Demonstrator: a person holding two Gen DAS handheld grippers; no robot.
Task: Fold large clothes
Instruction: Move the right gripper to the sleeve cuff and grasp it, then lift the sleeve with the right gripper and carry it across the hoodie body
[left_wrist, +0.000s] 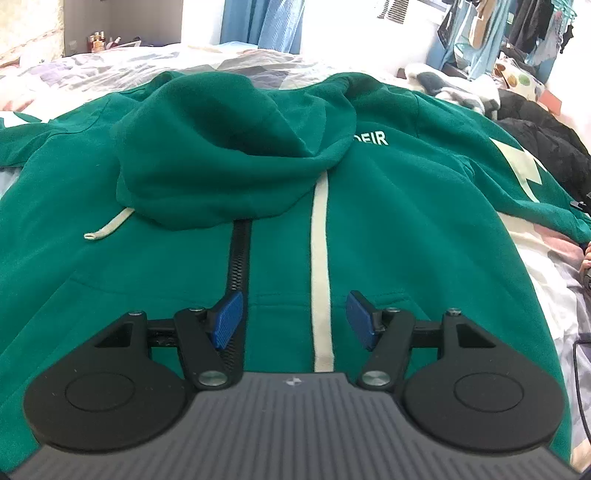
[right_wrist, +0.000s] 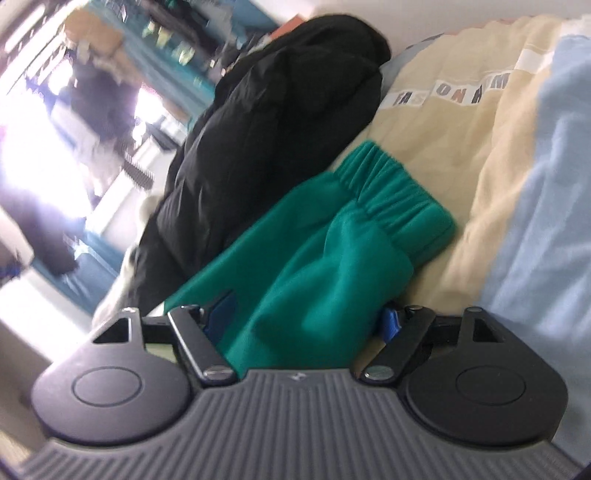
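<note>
While spread on the bed (left_wrist: 92, 77), green hoodie (left_wrist: 388, 221) lies flat.

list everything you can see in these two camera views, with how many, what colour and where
hoodie: one, green with cream stripe and black zip, spread flat on the bed, hood folded down over its front
sleeve: one, green, ribbed cuff lying on the bedding, passing between the right gripper's fingers
drawstring: one, cream, lying left of the hood
black jacket: one, heaped beside the sleeve
bedding: beige and pale blue, with printed letters
hanging clothes: several, mixed colours, far right background
curtain: one, blue, by the window
left gripper: black with blue pads, open over the hoodie's front
right gripper: open around the sleeve
</note>
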